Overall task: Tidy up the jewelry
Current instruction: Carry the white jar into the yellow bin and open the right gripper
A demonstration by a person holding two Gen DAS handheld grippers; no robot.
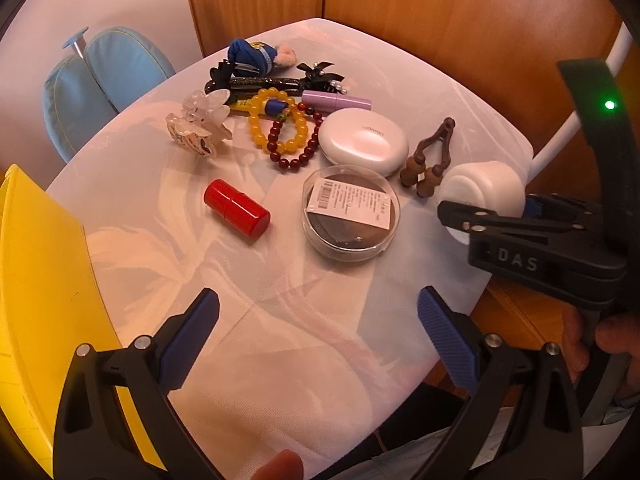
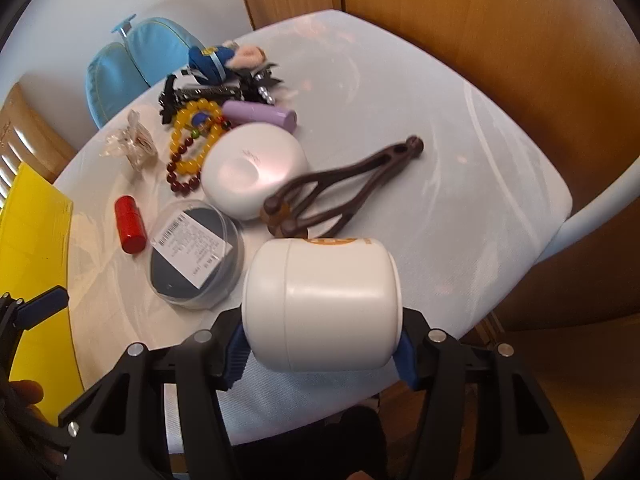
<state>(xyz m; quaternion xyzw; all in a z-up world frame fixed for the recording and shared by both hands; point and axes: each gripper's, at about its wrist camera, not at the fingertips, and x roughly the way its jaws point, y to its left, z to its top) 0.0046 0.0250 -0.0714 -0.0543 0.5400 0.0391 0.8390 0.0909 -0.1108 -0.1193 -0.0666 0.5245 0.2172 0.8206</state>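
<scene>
Right wrist view: the right tool (image 2: 320, 350) has its blue pads pressed on either side of a white jar (image 2: 322, 304), which lies sideways between them at the near edge of the surface (image 2: 460, 184).
Left wrist view: the left tool (image 1: 318, 332) stands wide apart with nothing between its blue pads, above bare cloth at the near part of the surface.
Jar label: an orange mark shows on the far side of the jar (too small to read).
Bead bracelets: a yellow bracelet (image 1: 278, 126) and a dark red bracelet (image 1: 298, 146) overlap at the far left of the surface, just beside a white oval case (image 1: 364, 142).
Round clear box: a lidded clear box (image 1: 351, 213) with a barcode sticker lies in the middle, near the white oval case.
Red cylinder: a red cylinder (image 1: 237, 207) lies on its side, left of the clear box and apart from it.
Brown piece: a brown forked object (image 2: 340, 192) lies just beyond the jar.
Far cluster: a lilac tube (image 1: 336, 101), black hair clips (image 1: 280, 80), a clear claw clip (image 1: 200, 122) and a small blue doll (image 1: 262, 55).
Left edge: a yellow bin (image 1: 40, 280) sits beside the surface.
</scene>
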